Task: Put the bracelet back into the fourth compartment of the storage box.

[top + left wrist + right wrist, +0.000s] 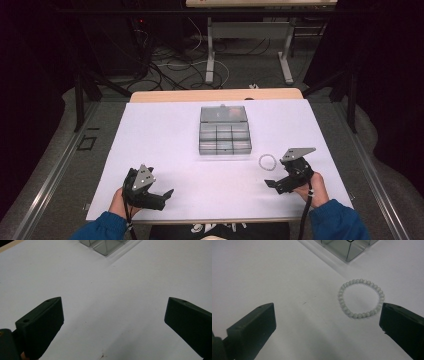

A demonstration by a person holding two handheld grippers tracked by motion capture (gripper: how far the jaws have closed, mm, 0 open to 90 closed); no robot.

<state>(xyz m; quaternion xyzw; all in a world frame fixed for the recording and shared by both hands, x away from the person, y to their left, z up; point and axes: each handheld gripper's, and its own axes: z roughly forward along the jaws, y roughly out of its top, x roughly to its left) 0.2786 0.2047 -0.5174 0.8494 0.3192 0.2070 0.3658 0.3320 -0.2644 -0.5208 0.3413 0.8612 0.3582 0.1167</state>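
— What was seen at the left of the table?

— The left gripper was held low over the white table sheet, near the front edge, in the person's left hand. In the left gripper view its jaws were spread wide, and nothing was held between them; bare sheet lay under the gap.

— And in the middle?

— A clear plastic compartment box was set on the sheet, well apart from both grippers. Its lid was seen closed, and a small orange item was made out in the far section, too blurred to be named.

— Where was the bracelet found?

— A pale bead bracelet was laid flat on the sheet, just beside the box's front right corner. In the right gripper view the bracelet lay just ahead of the right-hand jaw; contact could not be told.

— And the right gripper?

— The right gripper was held near the bracelet, jaws wide apart and empty.
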